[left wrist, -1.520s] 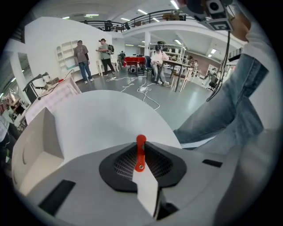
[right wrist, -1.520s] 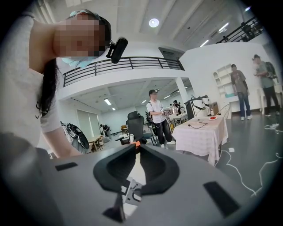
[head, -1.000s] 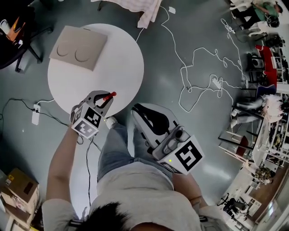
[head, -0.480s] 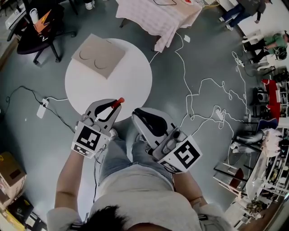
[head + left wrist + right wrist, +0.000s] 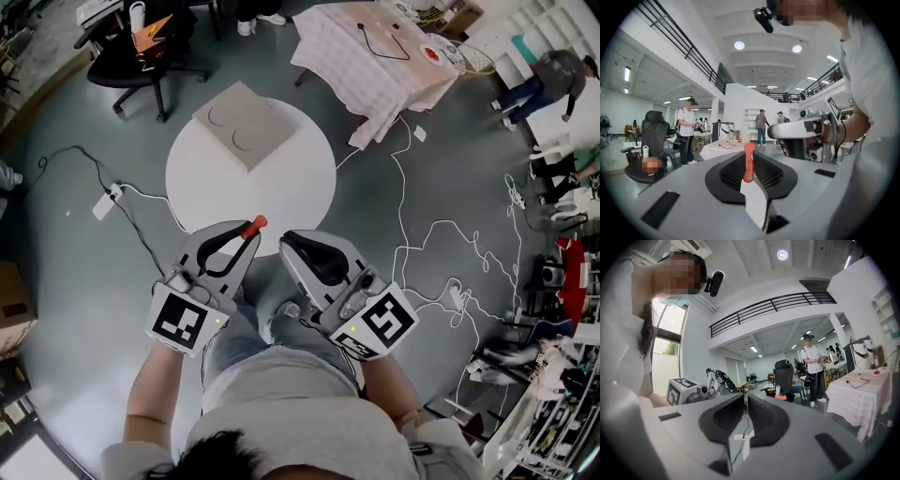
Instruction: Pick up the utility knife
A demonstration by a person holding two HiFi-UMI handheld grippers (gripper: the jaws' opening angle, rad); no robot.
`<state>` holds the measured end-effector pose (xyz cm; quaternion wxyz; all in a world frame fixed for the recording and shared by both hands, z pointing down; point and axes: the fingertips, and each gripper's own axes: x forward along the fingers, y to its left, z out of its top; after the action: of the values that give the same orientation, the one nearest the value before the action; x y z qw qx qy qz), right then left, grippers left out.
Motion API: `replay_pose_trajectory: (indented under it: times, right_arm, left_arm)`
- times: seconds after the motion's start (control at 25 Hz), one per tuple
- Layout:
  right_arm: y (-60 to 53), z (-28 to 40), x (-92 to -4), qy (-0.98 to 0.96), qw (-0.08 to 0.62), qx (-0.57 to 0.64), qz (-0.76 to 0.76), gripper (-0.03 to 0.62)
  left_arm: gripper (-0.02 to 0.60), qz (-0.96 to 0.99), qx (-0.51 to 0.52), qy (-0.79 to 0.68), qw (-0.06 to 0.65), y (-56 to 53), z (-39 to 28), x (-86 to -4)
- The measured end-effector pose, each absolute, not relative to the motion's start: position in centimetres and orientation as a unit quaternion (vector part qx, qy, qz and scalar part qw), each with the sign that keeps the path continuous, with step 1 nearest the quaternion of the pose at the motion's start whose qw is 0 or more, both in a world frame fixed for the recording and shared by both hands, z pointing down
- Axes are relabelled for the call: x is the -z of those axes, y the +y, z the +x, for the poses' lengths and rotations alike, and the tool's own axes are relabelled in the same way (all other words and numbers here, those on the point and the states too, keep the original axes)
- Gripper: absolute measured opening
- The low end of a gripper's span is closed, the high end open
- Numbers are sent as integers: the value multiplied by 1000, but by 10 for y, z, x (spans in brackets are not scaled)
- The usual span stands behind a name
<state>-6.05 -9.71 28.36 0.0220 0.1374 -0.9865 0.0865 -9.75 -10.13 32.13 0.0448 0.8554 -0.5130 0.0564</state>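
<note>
The utility knife point(image 5: 251, 228), orange-red, is pinched between the jaws of my left gripper point(image 5: 246, 236), with its tip poking out past the fingertips. In the left gripper view the knife point(image 5: 749, 161) stands upright in the slit between the dark pads, and that gripper point(image 5: 749, 174) is held level in the air. My right gripper point(image 5: 291, 244) is beside it, at waist height over the person's legs. Its jaws point(image 5: 744, 401) stand together with only a thin slit and hold nothing. Both are clear of the round white table point(image 5: 281, 192).
A cardboard slab point(image 5: 246, 124) with two circle outlines lies on the table's far side. Beyond stand a cloth-covered table point(image 5: 375, 56) and an office chair point(image 5: 141, 47). White cables point(image 5: 441, 244) and a power strip point(image 5: 105, 202) trail across the grey floor. People stand in the distance.
The person has stepped back from the round table, which now lies farther away. The left gripper has kept the knife and drawn closer to the right gripper.
</note>
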Motion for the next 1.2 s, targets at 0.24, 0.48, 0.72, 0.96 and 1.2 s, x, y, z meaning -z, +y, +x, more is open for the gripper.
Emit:
replay_pose_trajectory:
  times: [0.24, 0.48, 0.72, 0.96, 1.2]
  right_arm:
    - [-82, -56, -278, -993, 15, -76, 88, 23]
    - [-83, -61, -268, -995, 6, -75, 61, 23]
    - [-67, -56, -259, -998, 13, -54, 39, 15]
    - [-52, -48, -253, -999, 11, -39, 26, 11]
    - [-40, -45, -247, -999, 3, -41, 15, 11]
  left_arm:
    - [57, 825, -12, -564, 39, -74, -92, -293]
    - [57, 796, 32, -603, 42, -66, -97, -274]
    - [57, 782, 45, -622, 15, -44, -86, -256]
    - [57, 770, 52, -636, -3, -26, -75, -244]
    - [57, 764, 48, -643, -15, -13, -69, -236]
